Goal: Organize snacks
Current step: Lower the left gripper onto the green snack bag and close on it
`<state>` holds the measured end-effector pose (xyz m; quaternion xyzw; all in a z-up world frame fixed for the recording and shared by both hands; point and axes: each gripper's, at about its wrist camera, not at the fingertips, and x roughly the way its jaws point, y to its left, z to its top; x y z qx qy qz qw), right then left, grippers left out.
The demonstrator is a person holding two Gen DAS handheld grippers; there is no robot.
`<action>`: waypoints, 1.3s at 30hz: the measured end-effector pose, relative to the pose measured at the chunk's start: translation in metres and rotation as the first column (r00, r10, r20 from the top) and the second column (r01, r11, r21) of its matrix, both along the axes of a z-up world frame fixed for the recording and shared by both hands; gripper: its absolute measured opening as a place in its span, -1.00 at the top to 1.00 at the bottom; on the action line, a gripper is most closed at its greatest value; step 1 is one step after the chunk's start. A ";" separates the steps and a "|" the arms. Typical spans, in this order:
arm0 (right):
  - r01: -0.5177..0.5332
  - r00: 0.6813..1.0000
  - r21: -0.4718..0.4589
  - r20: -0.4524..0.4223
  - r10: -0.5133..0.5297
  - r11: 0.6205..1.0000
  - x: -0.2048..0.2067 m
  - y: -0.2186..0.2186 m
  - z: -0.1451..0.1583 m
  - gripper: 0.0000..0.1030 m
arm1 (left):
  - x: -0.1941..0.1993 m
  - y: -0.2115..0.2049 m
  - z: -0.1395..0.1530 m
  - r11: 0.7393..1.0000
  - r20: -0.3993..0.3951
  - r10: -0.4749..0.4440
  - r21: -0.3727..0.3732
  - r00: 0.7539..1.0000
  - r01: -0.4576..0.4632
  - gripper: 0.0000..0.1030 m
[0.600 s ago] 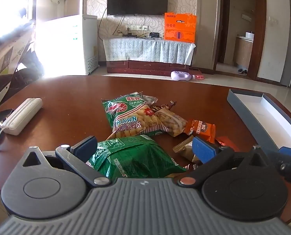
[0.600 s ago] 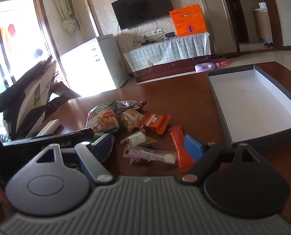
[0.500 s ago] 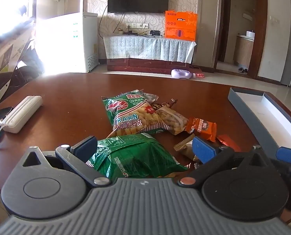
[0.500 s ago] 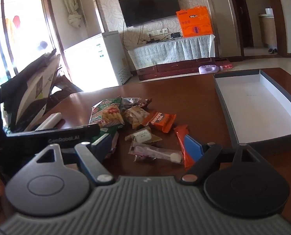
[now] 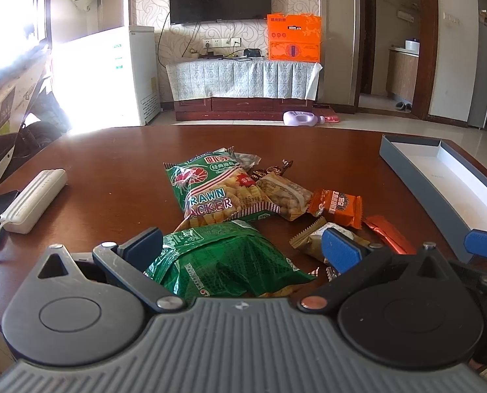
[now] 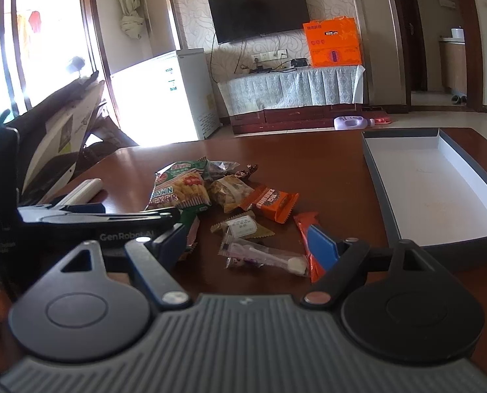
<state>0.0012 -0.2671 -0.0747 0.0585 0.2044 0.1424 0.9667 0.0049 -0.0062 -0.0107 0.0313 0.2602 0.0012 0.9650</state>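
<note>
Between the left gripper's (image 5: 243, 245) spread, unclenched fingers lies a crinkly green snack bag (image 5: 223, 260); the right gripper (image 6: 248, 245) gapes over glossy wrappers.

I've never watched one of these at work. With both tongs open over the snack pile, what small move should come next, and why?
Probably close the left tongs on the dark green bag. That bag already lies between their open jaws, nearest of all the snacks, and the box to the right holds nothing yet. The right tongs hang open over the clear packet.
</note>
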 end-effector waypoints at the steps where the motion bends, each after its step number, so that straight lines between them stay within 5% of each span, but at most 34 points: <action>1: 0.001 1.000 0.002 -0.002 -0.001 1.000 0.000 0.000 0.000 -0.59 | 0.001 0.000 -0.001 1.000 0.009 -0.002 0.008 1.000 0.002 -1.00; 32: -0.019 0.999 -0.074 0.028 0.021 0.997 0.005 0.017 -0.005 -0.59 | 0.009 0.022 -0.008 1.000 -0.031 -0.013 -0.015 0.999 0.013 -1.00; 39: -0.006 1.000 -0.084 -0.022 0.004 0.996 0.013 0.018 -0.011 -0.59 | 0.010 0.024 -0.024 0.999 -0.059 -0.028 -0.044 0.998 0.025 -1.00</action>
